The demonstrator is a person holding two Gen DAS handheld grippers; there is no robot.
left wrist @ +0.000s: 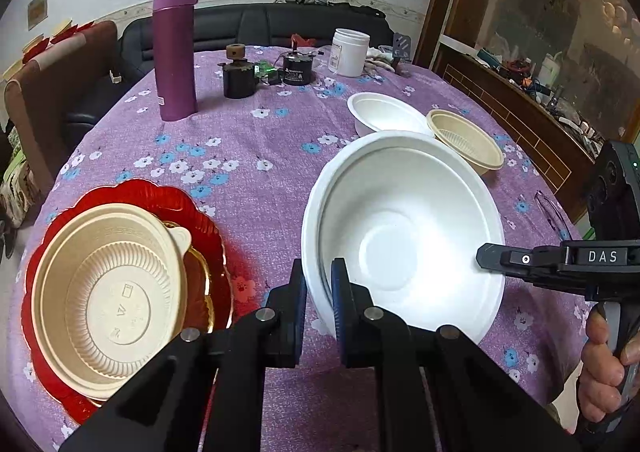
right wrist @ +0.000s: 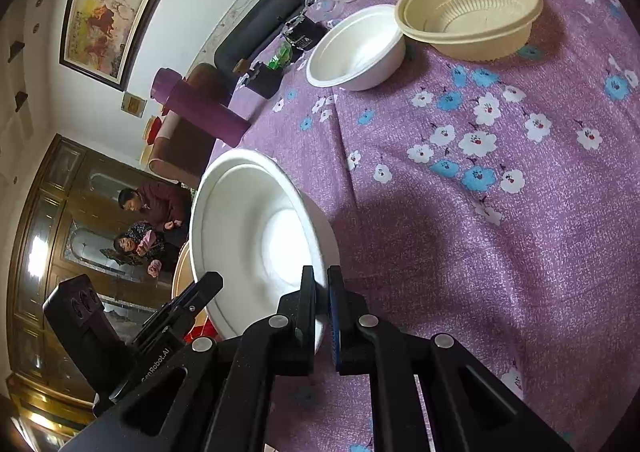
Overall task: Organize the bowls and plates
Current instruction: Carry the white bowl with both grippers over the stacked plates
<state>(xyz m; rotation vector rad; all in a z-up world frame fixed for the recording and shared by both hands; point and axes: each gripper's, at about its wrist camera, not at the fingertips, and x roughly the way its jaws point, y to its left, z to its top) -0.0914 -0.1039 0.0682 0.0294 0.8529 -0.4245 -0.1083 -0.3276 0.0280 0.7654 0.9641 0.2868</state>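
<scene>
Bowls and plates lie across the purple flowered tablecloth. From the left we see a beige bowl sitting on a red plate. Next our left gripper is clamped on the near-left rim of the large white bowl, while our right gripper pinches its opposite rim. Behind, toward the right, a small white bowl touches another beige bowl.

A purple flask stands on the floral tablecloth, with a white jar, 2 dark motors and a sofa behind.
</scene>
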